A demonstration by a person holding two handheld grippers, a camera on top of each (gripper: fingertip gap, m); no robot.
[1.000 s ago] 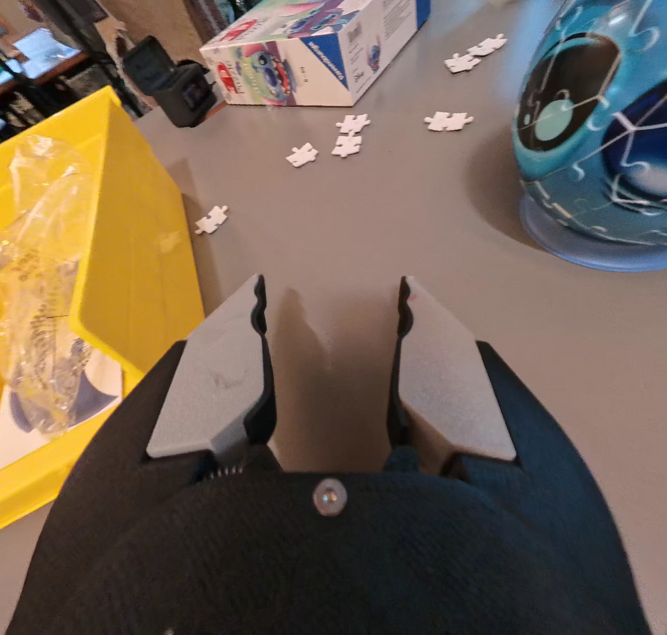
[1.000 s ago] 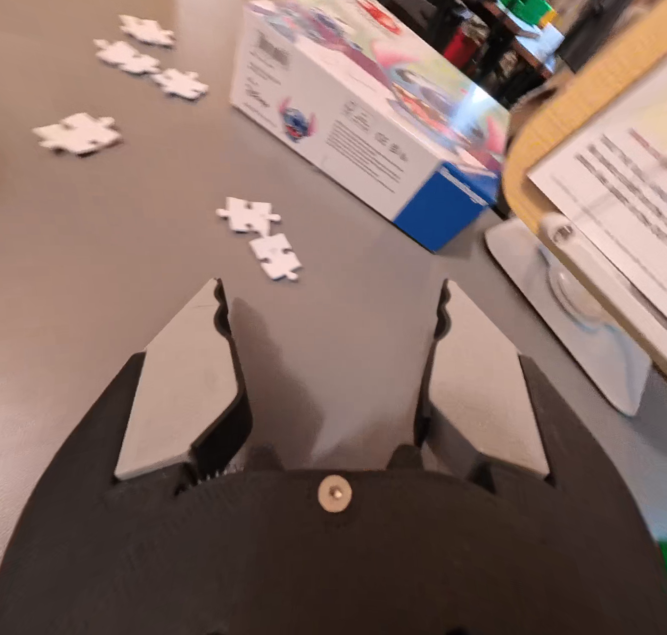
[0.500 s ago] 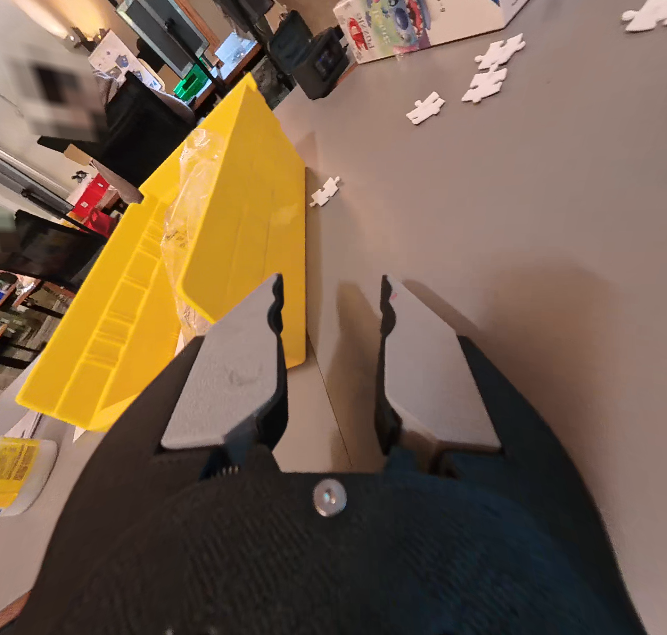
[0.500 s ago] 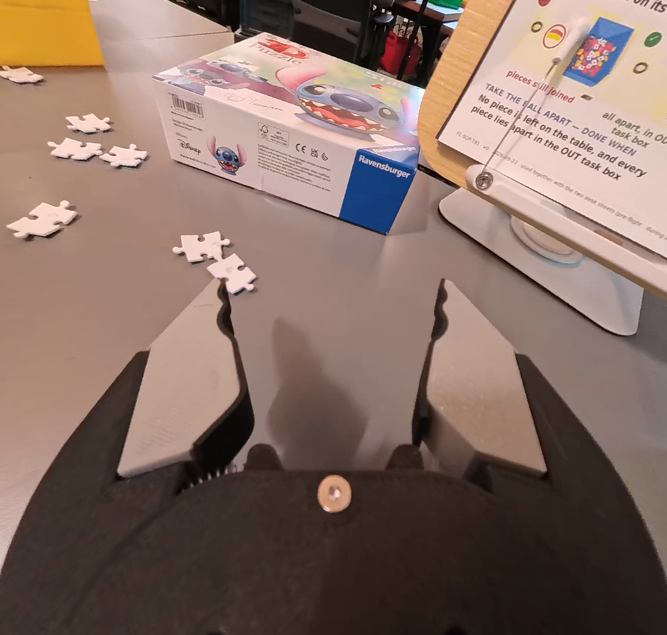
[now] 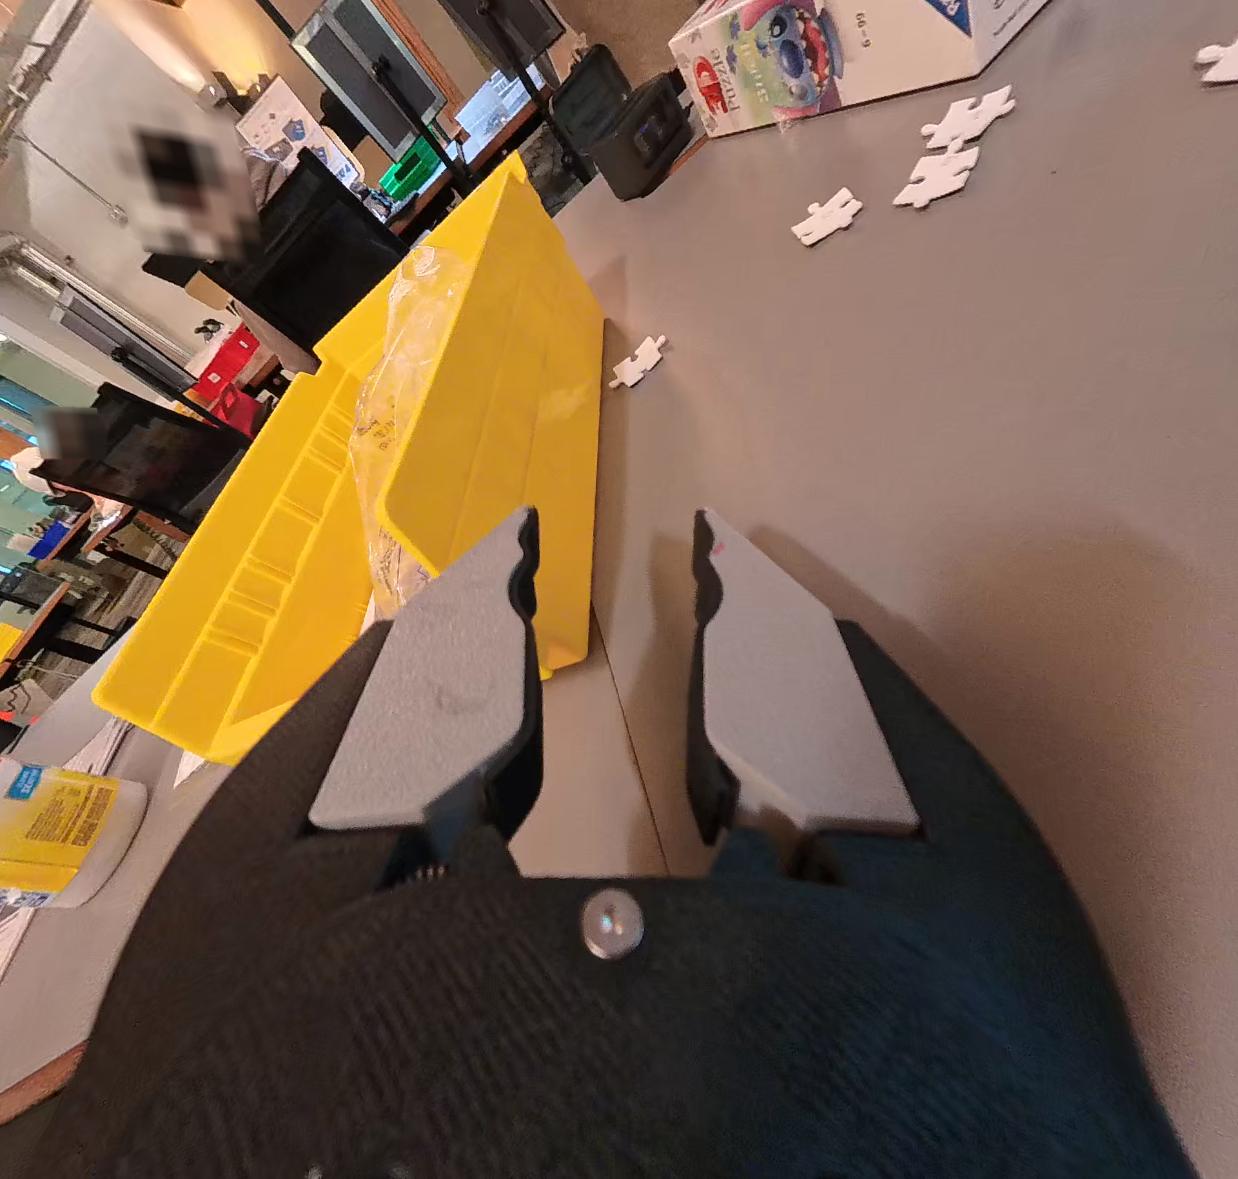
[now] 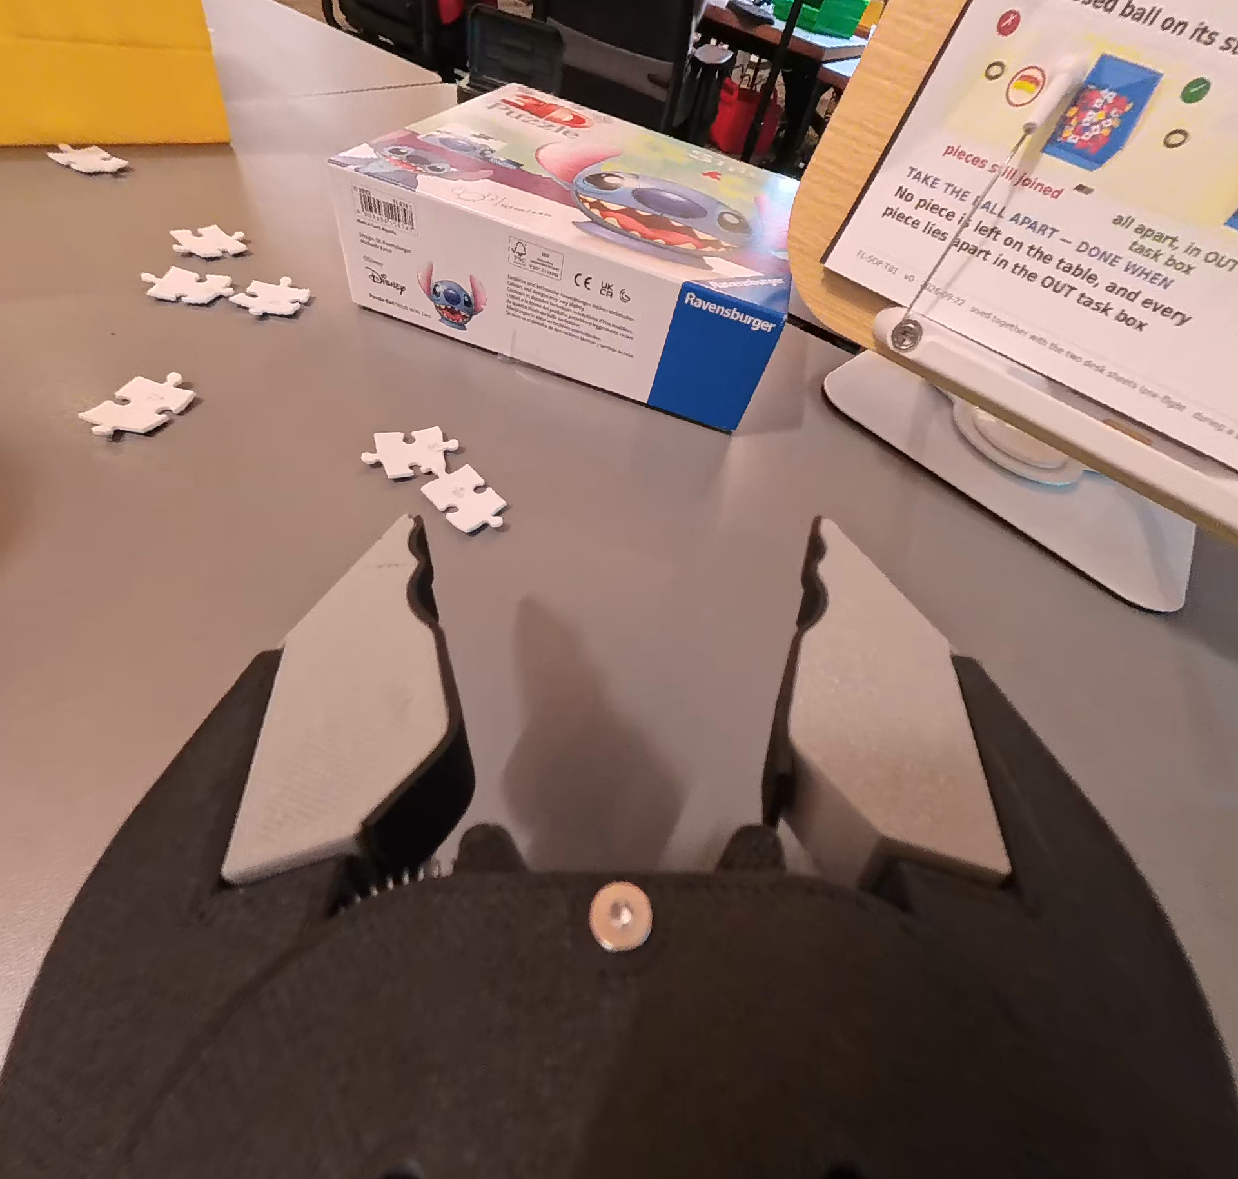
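My left gripper (image 5: 613, 520) is open and empty, low over the grey table (image 5: 938, 477), its left finger beside the near corner of a yellow bin (image 5: 496, 423). A crumpled clear plastic bag (image 5: 402, 369) lies in the bin. A white puzzle piece (image 5: 638, 361) lies by the bin's wall. My right gripper (image 6: 613, 530) is open and empty above the table (image 6: 636, 577). Two white puzzle pieces (image 6: 435, 473) lie just ahead of its left finger. A puzzle box (image 6: 569, 255) lies beyond them; it also shows in the left wrist view (image 5: 871, 28).
Several more white pieces (image 6: 201, 282) lie scattered at the left, others in the left wrist view (image 5: 938, 148). A tilted instruction board on a white stand (image 6: 1005, 477) stands at the right. A black device (image 5: 630, 121) sits by the box. A yellow-labelled packet (image 5: 60, 838) lies near left.
The left gripper has swung left and tilted: the blue puzzle ball has left its view and the bin's side now fills the left. The right gripper turned right, bringing the instruction board into view.
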